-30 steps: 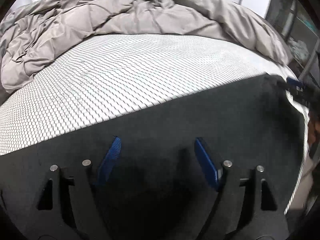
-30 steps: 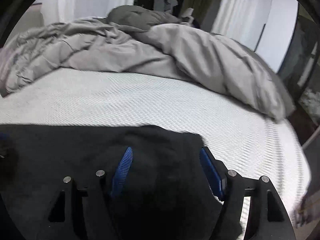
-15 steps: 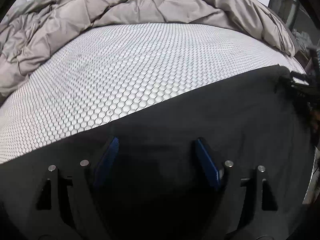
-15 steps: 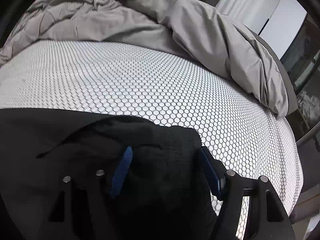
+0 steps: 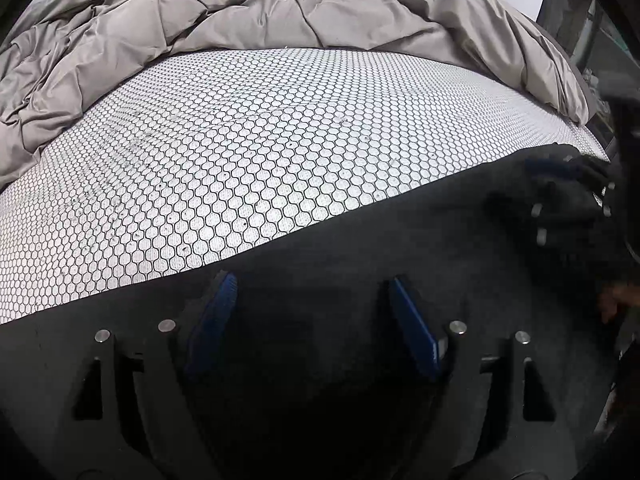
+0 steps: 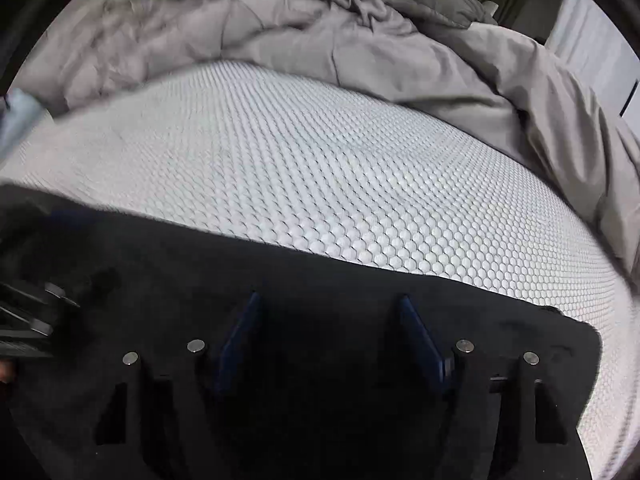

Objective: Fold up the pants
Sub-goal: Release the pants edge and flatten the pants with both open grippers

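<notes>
Since the earlier frames both grippers have come lower over the black pants (image 5: 360, 248), and the bunched fabric that rose between the right gripper's fingers now lies flat, its far edge a straight line across the bed. Taking the pants as the landmark: the left gripper (image 5: 310, 312) sits directly over them near their far edge, blue pads spread apart with only flat cloth showing between them, gripping nothing. The right gripper (image 6: 330, 332) is likewise over the pants, close to their right-hand corner, pads apart and nothing pinched. In the left wrist view the right gripper appears blurred at the pants' right end; in the right wrist view the left gripper shows blurred at their left end. The pants lie spread along the near side of the bed, on the white honeycomb-patterned mattress cover (image 5: 248, 140), which stretches away just beyond their far edge. Farther behind the pants, a rumpled grey duvet (image 5: 240, 12) is heaped along the back of the bed.
</notes>
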{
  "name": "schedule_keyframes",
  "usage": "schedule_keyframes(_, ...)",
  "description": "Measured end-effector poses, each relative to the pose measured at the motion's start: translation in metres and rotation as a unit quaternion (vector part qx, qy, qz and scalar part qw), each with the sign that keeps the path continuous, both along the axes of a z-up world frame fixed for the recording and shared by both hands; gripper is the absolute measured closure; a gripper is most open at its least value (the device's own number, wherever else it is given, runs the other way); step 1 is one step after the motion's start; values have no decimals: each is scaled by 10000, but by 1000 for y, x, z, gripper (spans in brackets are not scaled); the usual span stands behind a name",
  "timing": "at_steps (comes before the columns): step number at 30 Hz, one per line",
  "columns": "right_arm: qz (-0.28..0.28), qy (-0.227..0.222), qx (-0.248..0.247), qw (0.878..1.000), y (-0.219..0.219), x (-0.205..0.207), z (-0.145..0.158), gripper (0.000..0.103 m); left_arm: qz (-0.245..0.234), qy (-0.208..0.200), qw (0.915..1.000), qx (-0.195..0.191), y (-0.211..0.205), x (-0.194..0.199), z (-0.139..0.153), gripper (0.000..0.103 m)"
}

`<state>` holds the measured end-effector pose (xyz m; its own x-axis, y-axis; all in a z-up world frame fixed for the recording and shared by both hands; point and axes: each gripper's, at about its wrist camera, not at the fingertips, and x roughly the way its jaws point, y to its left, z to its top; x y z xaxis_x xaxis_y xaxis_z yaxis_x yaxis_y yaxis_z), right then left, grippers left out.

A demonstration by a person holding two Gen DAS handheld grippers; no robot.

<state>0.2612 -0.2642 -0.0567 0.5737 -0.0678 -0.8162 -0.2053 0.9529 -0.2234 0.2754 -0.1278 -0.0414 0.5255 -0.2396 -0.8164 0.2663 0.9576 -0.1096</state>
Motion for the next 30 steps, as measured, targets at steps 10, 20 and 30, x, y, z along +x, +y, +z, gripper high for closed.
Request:
schedule_keyframes(10, -2045, -395, -371, 9774, -139, -22, 17, 30, 75, 8, 9998, 160, 2, -15, 10, 32)
schedule_keyframes(20, -275, -200, 179, 9993, -46, -74, 23, 13, -899, 141, 9958, 35, -47, -72, 6, 29)
schedule_keyframes(30, -1821, 19, 192, 9831, -160, -96, 10, 12, 0, 55, 9985, 542, -13, -102, 21, 29)
